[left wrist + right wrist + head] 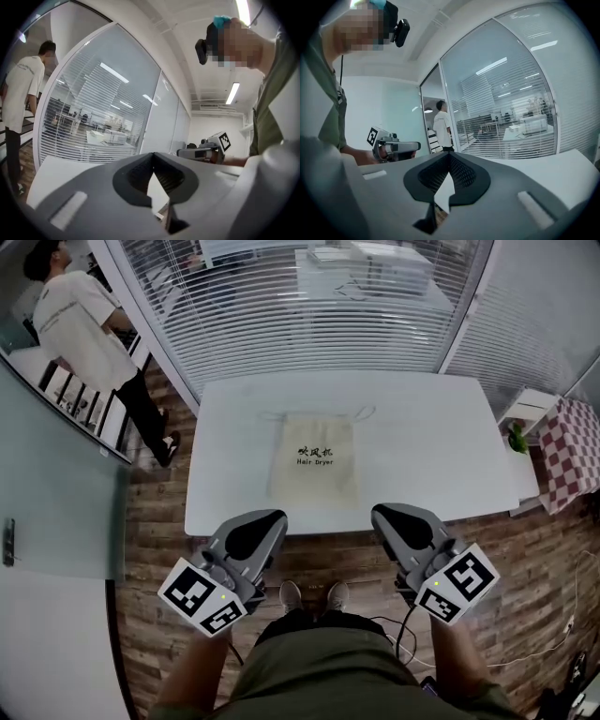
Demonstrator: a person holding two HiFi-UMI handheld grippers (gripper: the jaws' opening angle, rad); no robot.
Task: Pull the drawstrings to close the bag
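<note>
The left gripper (269, 517) sits at the lower left of the head view and the right gripper (382, 513) at the lower right. Both are grey, with their black-and-white marker cubes nearest the person and their tips by the near edge of the table. Each gripper's own view settles the jaws. The left gripper (152, 155) is clenched, its ribbed pads meeting at the tip with nothing between them. The right gripper (449, 154) is clenched and empty in the same way.

The beige cloth drawstring bag (315, 465) lies flat at the centre of the head view on the white rectangular table (431, 437), apart from both grippers. It has black print on its face, and its mouth is toward the far edge. Its thin drawstrings (361, 412) loop out on the tabletop at the bag's upper corners. Only the head view shows the bag; the gripper views catch no more than a strip of bare tabletop.

Each gripper view shows the other tool side-on. The right gripper appears right of centre in the left gripper view, and the left gripper appears left of centre in the right gripper view.

A person in a white T-shirt (80, 320) stands at the upper left of the head view, beside a glass wall with white slatted blinds (309, 306). A red-and-white checked cloth (574, 454) shows at the right edge of the head view alone, above the wood-plank floor (150, 521).
</note>
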